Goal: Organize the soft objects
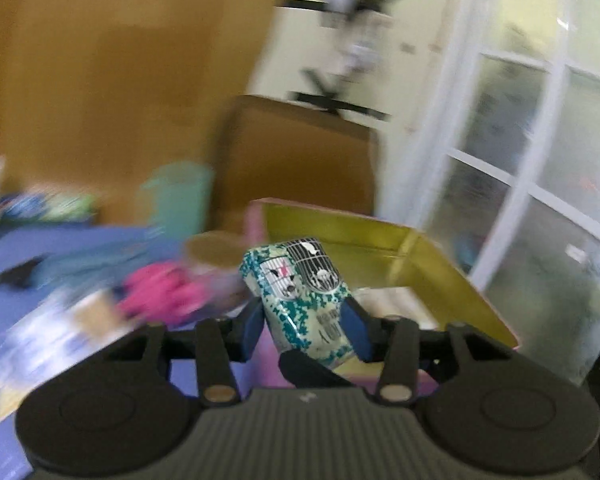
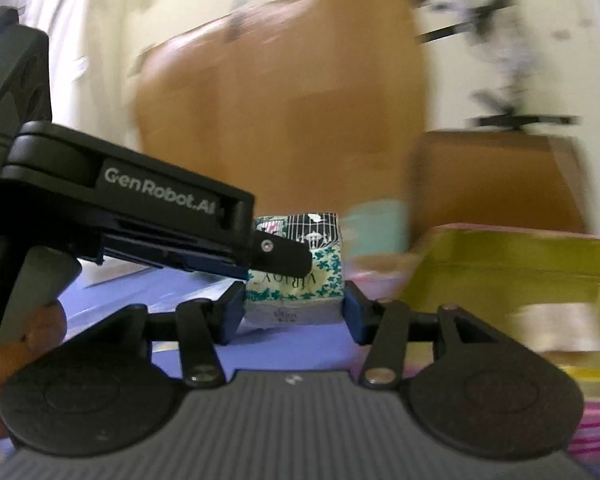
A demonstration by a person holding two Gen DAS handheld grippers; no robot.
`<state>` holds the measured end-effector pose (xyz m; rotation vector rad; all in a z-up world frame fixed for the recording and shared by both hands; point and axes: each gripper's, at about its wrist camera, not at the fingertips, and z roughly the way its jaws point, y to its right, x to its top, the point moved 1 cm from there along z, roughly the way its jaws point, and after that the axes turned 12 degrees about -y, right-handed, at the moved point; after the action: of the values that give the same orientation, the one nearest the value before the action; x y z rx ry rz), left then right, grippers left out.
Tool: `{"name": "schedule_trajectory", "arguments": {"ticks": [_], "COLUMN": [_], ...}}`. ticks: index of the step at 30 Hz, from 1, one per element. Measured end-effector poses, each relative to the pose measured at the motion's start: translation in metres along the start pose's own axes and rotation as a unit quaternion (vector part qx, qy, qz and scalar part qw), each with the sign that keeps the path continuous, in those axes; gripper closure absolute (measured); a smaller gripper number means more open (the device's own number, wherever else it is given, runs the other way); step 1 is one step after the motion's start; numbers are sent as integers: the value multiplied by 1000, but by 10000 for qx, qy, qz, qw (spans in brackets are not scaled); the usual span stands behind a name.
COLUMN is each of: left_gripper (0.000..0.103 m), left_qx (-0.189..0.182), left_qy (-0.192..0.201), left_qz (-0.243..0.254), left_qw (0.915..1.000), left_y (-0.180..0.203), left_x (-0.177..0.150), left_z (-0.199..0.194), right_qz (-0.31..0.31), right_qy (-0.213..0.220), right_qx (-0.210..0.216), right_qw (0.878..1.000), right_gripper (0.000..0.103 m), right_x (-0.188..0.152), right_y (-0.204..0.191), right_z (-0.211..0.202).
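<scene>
Two grippers on what looks like one tissue pack (image 1: 296, 292). Left gripper (image 1: 302, 316): part open, blue pads pressed on the pack's long sides, pack tilted between them. Right gripper (image 2: 294, 308): also part open, pads clamped on left and right faces of the pack's near end. Seen from right wrist: left tool reaching in from the left, one black finger lying across the pack's upper face. Can't rule out a second pack stacked underneath; grey band at the bottom too blurred to tell.

Pack location: off the surface, above the blue-purple mat (image 2: 300, 348), just near-left of the open yellow-green box (image 1: 420, 264). Not inside it yet.

Progress, judged: early to mid. Can't confirm anything soft in the box; pale blur on its floor unreadable. Left to do: this pack into the box, then the pink soft item (image 1: 160, 292) on the mat to the left, plus blurred blue-green stuff (image 1: 48, 204) at far left. Teal bin (image 1: 176, 196) and cardboard box (image 1: 300, 152) further back, role unclear.

Pose: left gripper angled down and rolled somewhat; right gripper close to level, facing the far wall. Person's hand (image 2: 28, 332) wrapped on the left tool's grip at near left. Heavy background blur in both views.
</scene>
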<state>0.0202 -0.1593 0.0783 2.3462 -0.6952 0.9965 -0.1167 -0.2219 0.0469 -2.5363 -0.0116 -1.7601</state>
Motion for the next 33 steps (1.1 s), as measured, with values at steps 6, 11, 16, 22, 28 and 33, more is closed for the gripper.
{"name": "schedule_trajectory", "arguments": {"ticks": [6, 11, 16, 22, 28, 33], "left_gripper": [24, 23, 23, 23, 21, 17], "left_qx": [148, 815, 2277, 3154, 2542, 2441], "left_qy": [33, 305, 184, 94, 340, 339], "left_qz": [208, -583, -1701, -2092, -2560, -2531], "left_qw": [9997, 9945, 9586, 9256, 9320, 9355], "left_y": [14, -57, -155, -220, -243, -241], "left_x": [-11, -40, -84, -112, -121, -123], "left_z": [10, -41, -72, -89, -100, -100], "right_qz": [606, 545, 47, -442, -1906, -1609], "right_qy": [-34, 342, -57, -1492, -3229, -3960], "right_qx": [-876, -534, 860, 1900, 1228, 1247], "right_qw": [9943, 9965, 9963, 9694, 9189, 8954], "right_gripper": [18, 22, 28, 29, 10, 26], "right_x": [-4, 3, 31, 89, 105, 100], "right_y": [55, 36, -20, -107, -177, -162], "right_z": [2, 1, 34, 160, 317, 369]}}
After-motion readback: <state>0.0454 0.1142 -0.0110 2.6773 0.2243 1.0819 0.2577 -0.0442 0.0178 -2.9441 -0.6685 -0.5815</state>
